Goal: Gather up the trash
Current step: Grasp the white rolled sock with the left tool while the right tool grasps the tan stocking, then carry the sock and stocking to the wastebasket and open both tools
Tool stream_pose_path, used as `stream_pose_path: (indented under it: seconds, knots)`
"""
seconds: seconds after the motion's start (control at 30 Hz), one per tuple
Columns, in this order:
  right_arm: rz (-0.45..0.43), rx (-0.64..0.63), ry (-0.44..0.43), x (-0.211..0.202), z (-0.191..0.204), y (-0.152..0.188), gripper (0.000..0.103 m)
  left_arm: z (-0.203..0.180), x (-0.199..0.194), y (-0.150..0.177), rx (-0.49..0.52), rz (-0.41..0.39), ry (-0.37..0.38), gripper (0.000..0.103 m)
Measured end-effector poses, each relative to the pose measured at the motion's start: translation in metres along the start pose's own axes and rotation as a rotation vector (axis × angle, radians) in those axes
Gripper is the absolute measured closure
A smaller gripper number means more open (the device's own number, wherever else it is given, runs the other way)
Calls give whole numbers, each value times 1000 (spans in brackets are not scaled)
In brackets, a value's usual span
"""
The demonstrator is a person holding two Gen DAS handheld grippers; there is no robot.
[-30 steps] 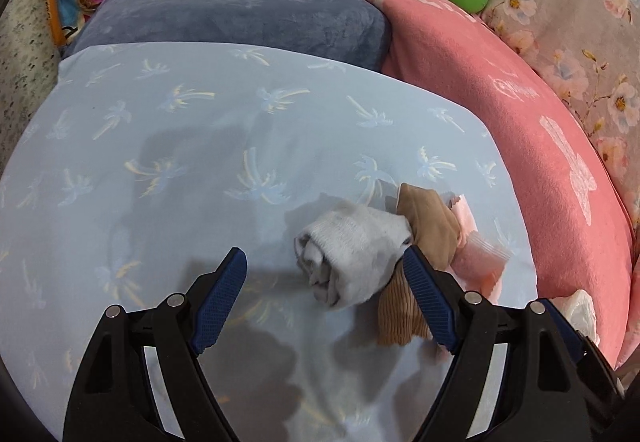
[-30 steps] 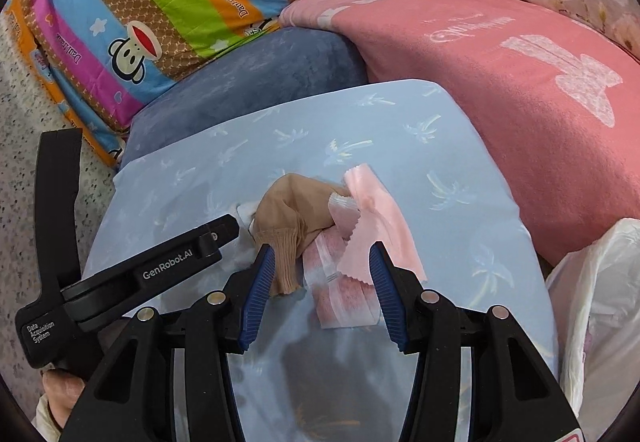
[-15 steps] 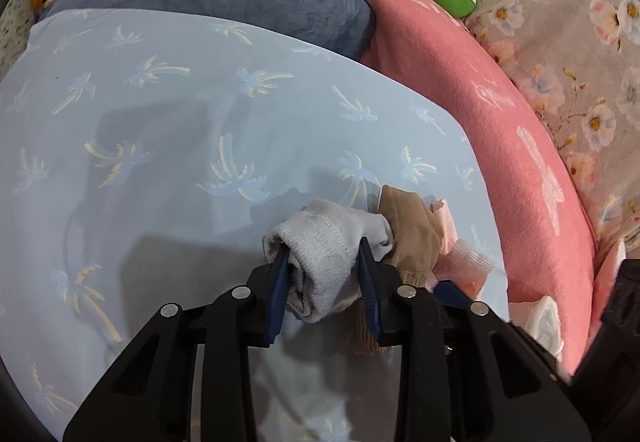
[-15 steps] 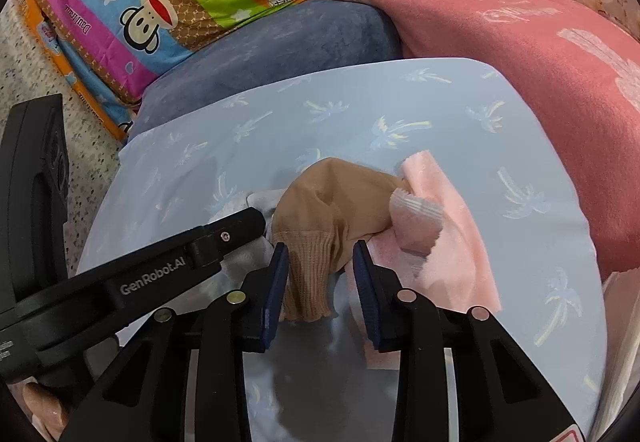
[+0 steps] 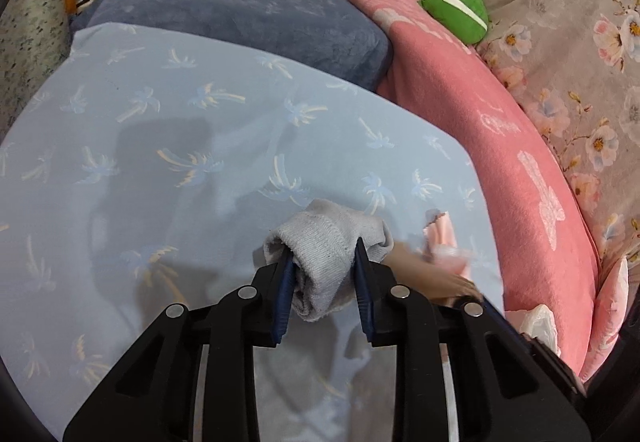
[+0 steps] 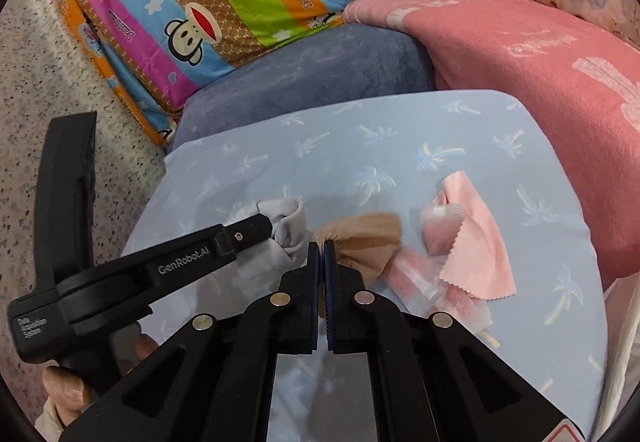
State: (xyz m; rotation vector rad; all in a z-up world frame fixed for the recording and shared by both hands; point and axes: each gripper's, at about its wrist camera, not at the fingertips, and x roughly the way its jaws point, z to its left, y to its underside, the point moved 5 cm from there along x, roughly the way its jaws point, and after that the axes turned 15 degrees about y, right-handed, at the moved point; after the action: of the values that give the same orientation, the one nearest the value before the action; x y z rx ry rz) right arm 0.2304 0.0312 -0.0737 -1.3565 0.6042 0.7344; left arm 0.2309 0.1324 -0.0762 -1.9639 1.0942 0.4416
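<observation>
Two grips have closed since a second ago: the left gripper [image 5: 322, 262], fingers still tightening, squeezes the rolled grey sock [image 5: 328, 242], its length running along them; the right gripper [image 6: 321, 246] pinches the tan stocking [image 6: 360, 238], trailing rightward over the palm-print bed sheet [image 6: 400, 145].

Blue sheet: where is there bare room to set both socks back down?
The blue sheet lies bare on its far and left parts, between the grey cushion and the grey sock in the left claw. Crowded: the near right, where the tan sock, pink cloth and wrapper lie beside the pink blanket.
</observation>
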Motion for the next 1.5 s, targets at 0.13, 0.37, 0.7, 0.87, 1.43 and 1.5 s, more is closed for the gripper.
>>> stream_pose_path:
  seconds: [0.13, 0.37, 0.7, 0.87, 1.43, 1.5]
  knots:
    - [-85, 17, -19, -46, -4, -13, 100, -20, -19, 1, 45, -30, -9, 76]
    - [-209, 68, 9, -121, -30, -30, 100, -64, -41, 9, 118, -58, 25, 76]
    - [-311, 190, 134, -193, -119, -22, 100, -142, -40, 41, 276, -24, 107, 76]
    - [-331, 246, 191, -215, -165, -8, 100, -179, -30, 61, 363, 12, 141, 76]
    - [-344, 412, 321, -251, -281, 37, 100, -282, 18, 133, 599, 164, 235, 76]
    - [-342, 427, 331, -252, -290, 42, 100, -289, 22, 139, 614, 179, 239, 75]
